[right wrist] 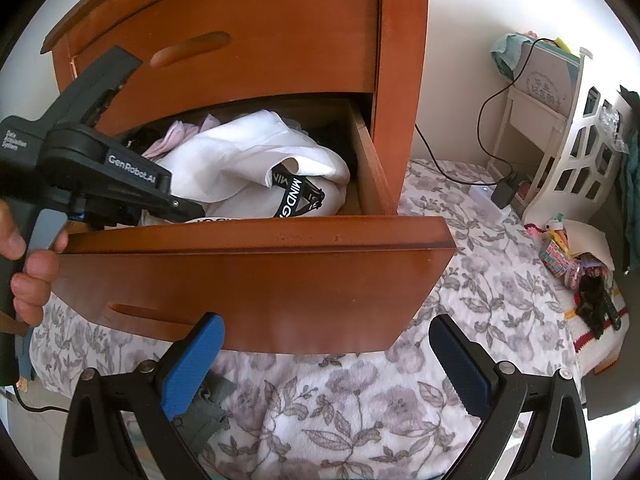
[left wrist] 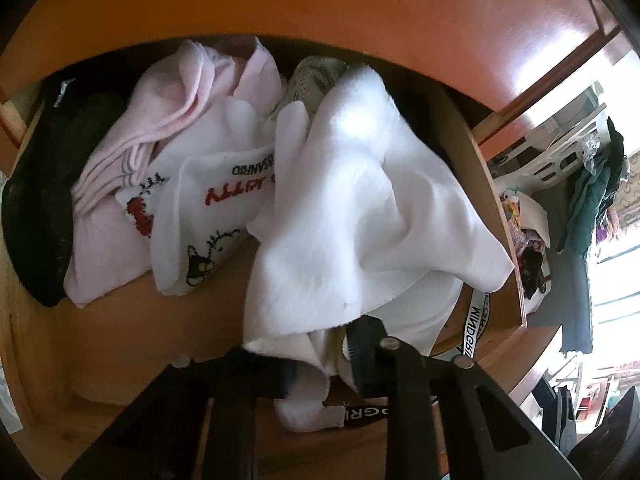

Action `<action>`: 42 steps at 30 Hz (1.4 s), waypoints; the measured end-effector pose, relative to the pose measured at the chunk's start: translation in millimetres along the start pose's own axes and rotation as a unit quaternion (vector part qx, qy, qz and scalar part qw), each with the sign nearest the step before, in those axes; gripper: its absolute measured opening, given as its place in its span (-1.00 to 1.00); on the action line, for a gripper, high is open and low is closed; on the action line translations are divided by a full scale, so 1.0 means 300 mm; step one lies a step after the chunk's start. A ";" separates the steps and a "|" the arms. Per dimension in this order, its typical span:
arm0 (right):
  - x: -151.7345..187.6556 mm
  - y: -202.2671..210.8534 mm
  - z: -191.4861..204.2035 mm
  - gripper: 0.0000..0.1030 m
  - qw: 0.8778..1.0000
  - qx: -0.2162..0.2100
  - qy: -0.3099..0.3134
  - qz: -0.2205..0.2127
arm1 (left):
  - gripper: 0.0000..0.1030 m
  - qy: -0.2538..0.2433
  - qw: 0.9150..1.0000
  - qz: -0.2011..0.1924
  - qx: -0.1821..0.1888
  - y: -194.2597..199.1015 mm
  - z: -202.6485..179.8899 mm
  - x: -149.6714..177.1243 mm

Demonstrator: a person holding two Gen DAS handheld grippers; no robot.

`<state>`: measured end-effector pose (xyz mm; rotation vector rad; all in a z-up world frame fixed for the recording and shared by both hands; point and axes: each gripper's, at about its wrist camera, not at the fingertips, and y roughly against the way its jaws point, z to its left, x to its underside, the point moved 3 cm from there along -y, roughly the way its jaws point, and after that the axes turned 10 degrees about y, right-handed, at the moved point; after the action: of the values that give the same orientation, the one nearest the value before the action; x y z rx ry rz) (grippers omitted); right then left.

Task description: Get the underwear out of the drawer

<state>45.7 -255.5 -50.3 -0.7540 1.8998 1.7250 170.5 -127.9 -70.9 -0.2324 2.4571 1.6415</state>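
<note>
The pulled-out wooden drawer (right wrist: pixel 260 272) holds a heap of clothes. On top lies white underwear (left wrist: pixel 360 200) with a black lettered waistband (left wrist: pixel 476 320); the right wrist view shows the same underwear (right wrist: pixel 248 160) bulging above the rim. My left gripper (left wrist: pixel 316 364) is inside the drawer, shut on a fold of that white fabric at its near edge. In the right wrist view a hand holds the left gripper (right wrist: pixel 192 210), whose tip dips behind the drawer front. My right gripper (right wrist: pixel 330 364) hangs open in front of the drawer front, its blue pads (right wrist: pixel 200 364) wide apart with nothing between them.
Left of the underwear lie pink folded cloth (left wrist: pixel 160 120), white printed socks (left wrist: pixel 208 216) and a black garment (left wrist: pixel 44 200). The closed upper drawer (right wrist: pixel 240 40) overhangs the back. A floral bedspread (right wrist: pixel 460 280), a charger with cable (right wrist: pixel 500 192) and a white basket (right wrist: pixel 580 140) lie to the right.
</note>
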 end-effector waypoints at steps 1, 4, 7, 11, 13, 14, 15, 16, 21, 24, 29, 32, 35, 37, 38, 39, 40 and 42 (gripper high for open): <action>0.001 0.001 0.000 1.00 1.000 0.000 0.000 0.000 | -0.64 0.000 1.000 -0.004 0.001 0.008 0.006 0.009; 0.002 0.003 0.001 1.00 1.000 0.001 0.000 0.000 | -0.70 0.005 1.000 -0.018 0.012 0.051 -0.001 0.025; 0.003 0.008 0.000 1.00 1.000 0.002 0.001 -0.001 | -0.72 0.010 0.999 -0.031 0.017 0.088 0.014 0.034; 0.003 0.020 0.003 1.00 1.000 0.003 0.002 -0.003 | -0.74 0.024 0.998 -0.051 0.024 0.146 0.041 0.035; 0.001 0.027 0.006 1.00 1.000 0.004 0.003 -0.004 | -0.77 0.028 0.997 -0.067 0.023 0.179 0.051 0.039; 0.000 0.031 0.007 1.00 1.000 0.004 0.003 -0.005 | -0.78 0.029 0.997 -0.071 0.023 0.196 0.069 0.023; 0.001 0.034 0.008 1.00 1.000 0.005 0.003 -0.006 | -0.78 0.030 0.996 -0.076 0.023 0.212 0.076 0.019; -0.001 0.035 0.010 1.00 1.000 0.005 0.003 -0.006 | -0.79 0.032 0.996 -0.080 0.024 0.225 0.080 0.018; -0.004 0.050 0.019 1.00 1.000 0.005 0.005 -0.008 | -0.80 0.035 0.995 -0.093 0.032 0.281 0.096 -0.009; -0.006 0.064 0.024 1.00 1.000 0.006 0.006 -0.012 | -0.80 0.035 0.993 -0.102 0.037 0.320 0.108 -0.007; -0.008 0.083 0.024 1.00 1.000 0.008 0.004 -0.016 | -0.81 0.030 0.991 -0.125 0.044 0.400 0.122 -0.008; -0.010 0.097 0.023 1.00 1.000 0.009 0.004 -0.020 | -0.81 0.027 0.988 -0.142 0.048 0.451 0.121 -0.012; -0.012 0.110 0.027 1.00 1.000 0.009 0.005 -0.023 | -0.82 0.023 0.985 -0.161 0.050 0.510 0.120 -0.016; -0.014 0.120 0.031 1.00 1.000 0.008 0.006 -0.026 | -0.82 0.022 0.984 -0.171 0.053 0.522 0.107 -0.021; -0.014 0.125 0.033 1.00 1.000 0.008 0.007 -0.027 | -0.82 0.022 0.982 -0.177 0.055 0.542 0.110 -0.023; -0.015 0.129 0.034 1.00 1.000 0.008 0.007 -0.028 | -0.82 0.022 0.981 -0.182 0.056 0.556 0.109 -0.025; -0.016 0.134 0.034 1.00 1.000 0.008 0.007 -0.029 | -0.82 0.022 0.980 -0.187 0.060 0.576 0.112 -0.026; -0.018 0.144 0.035 1.00 0.999 0.009 0.007 -0.032 | -0.82 0.019 0.978 -0.199 0.063 0.610 0.114 -0.027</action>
<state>20.7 -241.9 -15.9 -0.8127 1.8771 1.6662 138.9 -26.8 82.3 -0.6914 2.3327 1.3194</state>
